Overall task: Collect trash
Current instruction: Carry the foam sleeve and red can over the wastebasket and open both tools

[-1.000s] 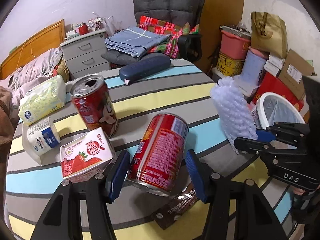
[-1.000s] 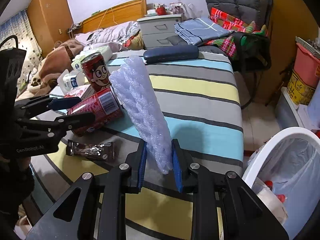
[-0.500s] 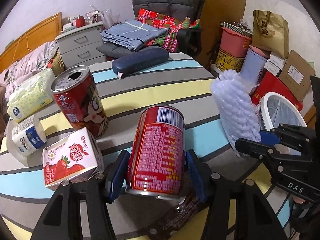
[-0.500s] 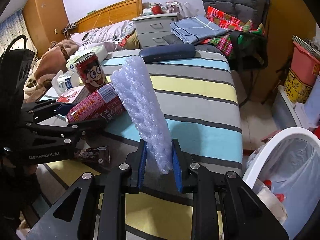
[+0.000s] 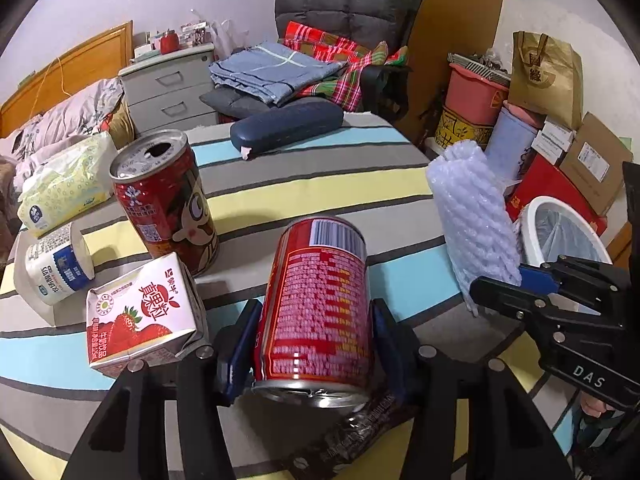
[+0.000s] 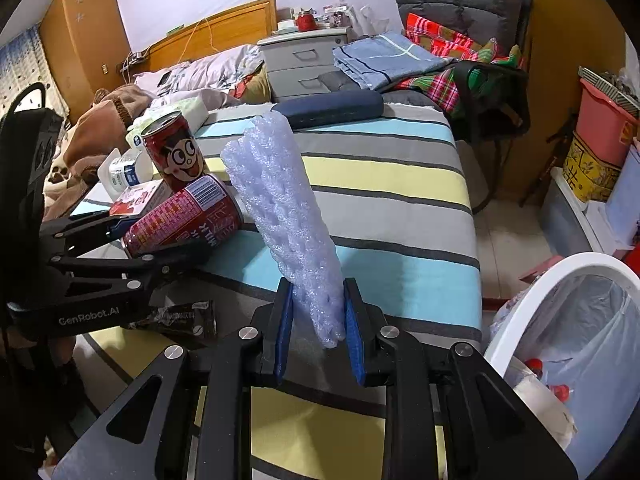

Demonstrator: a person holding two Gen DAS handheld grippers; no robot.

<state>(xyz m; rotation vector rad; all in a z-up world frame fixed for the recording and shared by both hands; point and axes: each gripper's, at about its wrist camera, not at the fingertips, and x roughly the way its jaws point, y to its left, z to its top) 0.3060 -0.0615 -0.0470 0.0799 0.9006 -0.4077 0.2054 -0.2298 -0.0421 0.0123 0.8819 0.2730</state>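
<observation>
Left gripper (image 5: 314,344) has the tipped red can (image 5: 320,304) between its jaws, and they are closing; blue pads look right against the can's sides, base end nearest the camera, barcode end pointing away and lifted. Right gripper (image 6: 316,320) is clamped narrow on the low end of a roll of bubble wrap (image 6: 284,216), which sticks up and leans left over the table. For the step in hand, I'd judge the can wants a firm squeeze across its middle, not the rim, then a straight lift so it doesn't knock the strawberry milk carton (image 5: 140,316) just beside the left jaw or drag the dark snack wrapper (image 5: 360,428) lying under the can's near end. Right hand looks best kept clear until the can is secure, then both loads go to the white bin (image 6: 568,320), lined with a clear bag, standing on the floor off the table's right edge; some trash is in it already. More trash behind: an upright opened cartoon can (image 5: 164,200), a small white cup (image 5: 56,268) on its side, a tissue pack (image 5: 64,188). Surface is a striped tablecloth (image 5: 320,184), grey, yellow and blue bands, with a navy glasses case (image 5: 288,126) at the far edge. Beyond: a chair piled with folded cloth, grey drawers, a bed, stacked boxes and tubs against the right wall.
</observation>
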